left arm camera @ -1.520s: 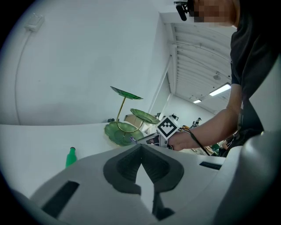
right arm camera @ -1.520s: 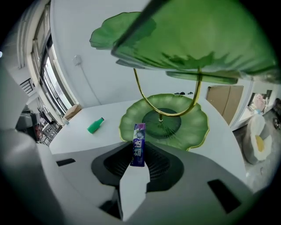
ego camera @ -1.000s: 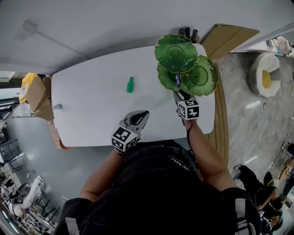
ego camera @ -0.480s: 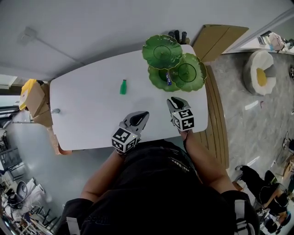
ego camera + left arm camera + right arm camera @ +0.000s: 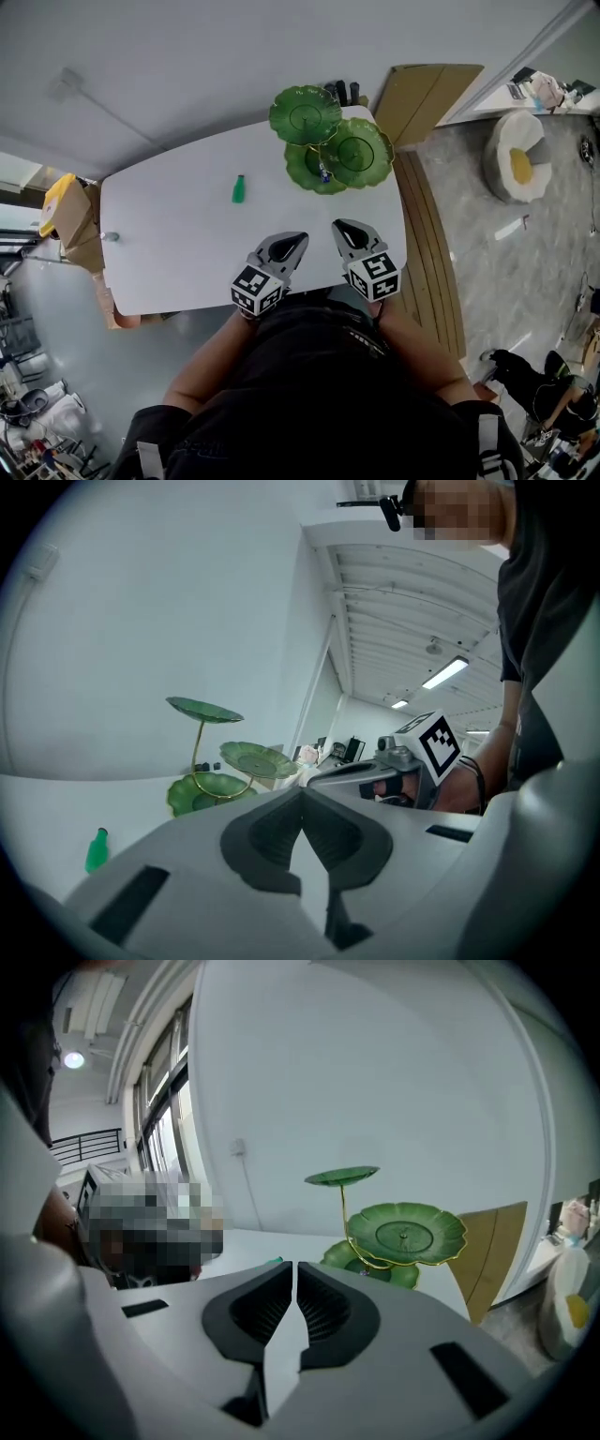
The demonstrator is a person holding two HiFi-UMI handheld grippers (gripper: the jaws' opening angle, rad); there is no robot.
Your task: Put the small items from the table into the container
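A green lotus-leaf stand [image 5: 323, 141] with three tiers rises at the far right of the white table [image 5: 178, 244]. On its lowest leaf lies a small blue and white item [image 5: 323, 173]. A small green bottle [image 5: 238, 188] stands alone on the table, left of the stand, and shows in the left gripper view too [image 5: 97, 849]. My left gripper [image 5: 289, 246] hangs over the near table edge, shut and empty. Beside it my right gripper [image 5: 344, 231] has its jaws closing to a thin slit with nothing between them. Both point toward the stand [image 5: 405, 1232].
A cardboard box with a yellow object [image 5: 66, 192] sits off the table's left end. A wooden panel [image 5: 422, 89] leans beyond the far right corner. A white and yellow round seat [image 5: 514, 157] stands on the floor at right. A small grey thing [image 5: 111, 237] sits at the table's left edge.
My right gripper let go of the blue and white item on the lowest leaf, drew back to the near edge and closed its jaws. My left gripper stayed near the near edge.
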